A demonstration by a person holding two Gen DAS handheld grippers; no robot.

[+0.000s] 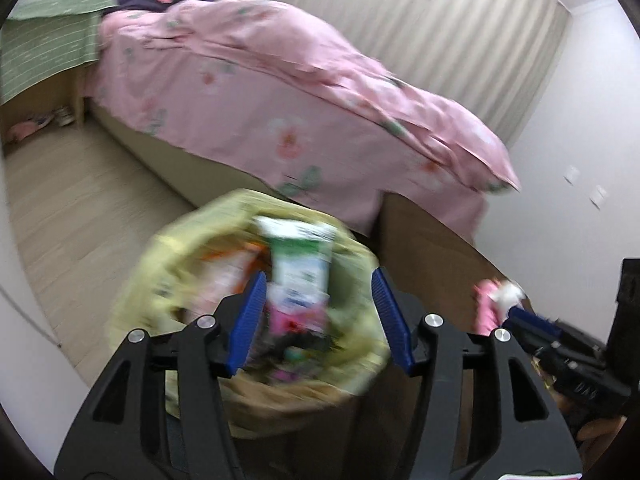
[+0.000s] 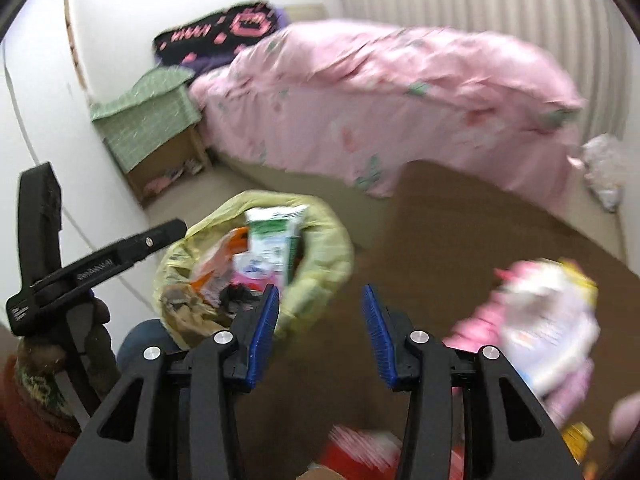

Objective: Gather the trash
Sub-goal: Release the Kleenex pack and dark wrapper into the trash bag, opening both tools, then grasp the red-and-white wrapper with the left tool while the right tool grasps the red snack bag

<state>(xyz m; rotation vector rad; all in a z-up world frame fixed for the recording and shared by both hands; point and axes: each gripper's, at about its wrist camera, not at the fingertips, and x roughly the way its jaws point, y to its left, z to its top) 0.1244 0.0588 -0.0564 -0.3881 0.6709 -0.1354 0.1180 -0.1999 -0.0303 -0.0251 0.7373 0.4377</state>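
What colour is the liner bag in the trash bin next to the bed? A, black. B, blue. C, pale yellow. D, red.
C: the bag folded over the rim of the trash bin is pale yellow in both wrist views, with a green and white package sticking up out of it.

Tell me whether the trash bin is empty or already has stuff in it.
Filled: the yellow-lined trash bin holds a green-and-white package and other wrappers piled up to its rim.
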